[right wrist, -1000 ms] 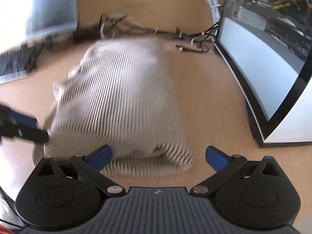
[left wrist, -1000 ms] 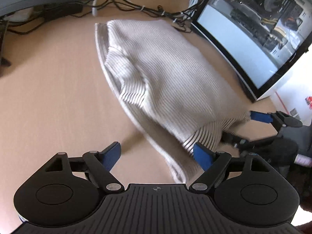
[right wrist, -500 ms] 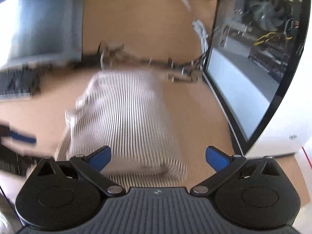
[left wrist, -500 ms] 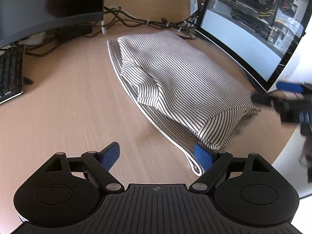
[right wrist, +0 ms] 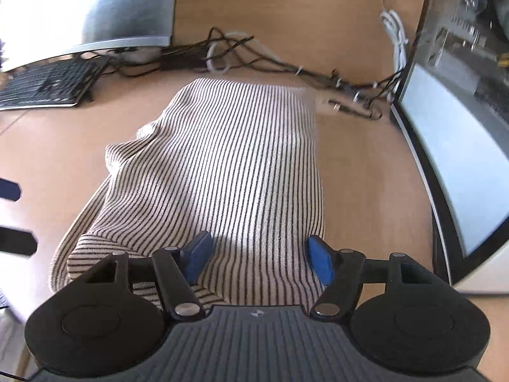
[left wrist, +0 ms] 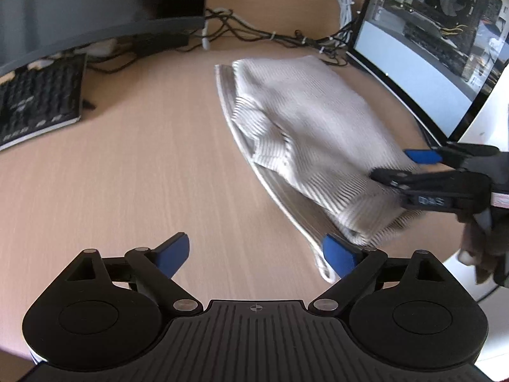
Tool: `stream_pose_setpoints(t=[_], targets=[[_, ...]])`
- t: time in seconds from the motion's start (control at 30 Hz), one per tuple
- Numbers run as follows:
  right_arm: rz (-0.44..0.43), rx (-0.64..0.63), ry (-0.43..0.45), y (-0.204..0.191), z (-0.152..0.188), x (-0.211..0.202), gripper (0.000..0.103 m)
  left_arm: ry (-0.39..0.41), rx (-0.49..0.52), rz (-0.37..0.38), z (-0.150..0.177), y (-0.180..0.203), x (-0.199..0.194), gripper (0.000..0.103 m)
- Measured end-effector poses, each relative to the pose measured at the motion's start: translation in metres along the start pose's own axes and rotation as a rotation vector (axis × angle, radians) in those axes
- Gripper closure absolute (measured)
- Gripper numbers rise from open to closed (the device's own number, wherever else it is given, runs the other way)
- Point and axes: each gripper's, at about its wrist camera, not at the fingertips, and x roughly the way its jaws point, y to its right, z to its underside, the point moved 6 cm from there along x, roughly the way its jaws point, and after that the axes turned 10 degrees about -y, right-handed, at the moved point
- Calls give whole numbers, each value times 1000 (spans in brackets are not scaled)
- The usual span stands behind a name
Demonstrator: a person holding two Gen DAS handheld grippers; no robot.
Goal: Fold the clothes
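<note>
A white garment with thin black stripes [left wrist: 305, 140] lies folded in a thick bundle on the wooden desk [left wrist: 133, 175]; it fills the middle of the right wrist view [right wrist: 229, 175]. My left gripper [left wrist: 254, 253] is open and empty over the desk; its right finger is at the bundle's near corner. My right gripper [right wrist: 257, 256] is partly open, its fingers straddling the near edge of the bundle's top layer, with cloth between them. It also shows in the left wrist view [left wrist: 404, 165] at the bundle's right end.
A keyboard [left wrist: 35, 98] and a dark monitor [left wrist: 95, 6] stand at the back left. A lit curved monitor [left wrist: 429, 47] stands close on the right. A tangle of cables [right wrist: 254, 57] runs along the back, just behind the garment.
My right gripper has come down from above onto the near edge of the bundle and its fingers have narrowed around the cloth. My left gripper has drawn back a little and stays open.
</note>
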Motion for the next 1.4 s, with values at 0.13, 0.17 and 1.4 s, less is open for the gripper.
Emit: stream_pose_setpoints(t=[0.13,0.17,1.4], targets=[[-58,-123,47,-5,14,-38,35,-15,-2,9,14,3,-7,7],[-91,-168,69,-8,18,-49,35,-16,5,9,16,4,-8,7],[-279,-104,-62,0,3,-44,40,42,334,-123,-26,85,41,3]])
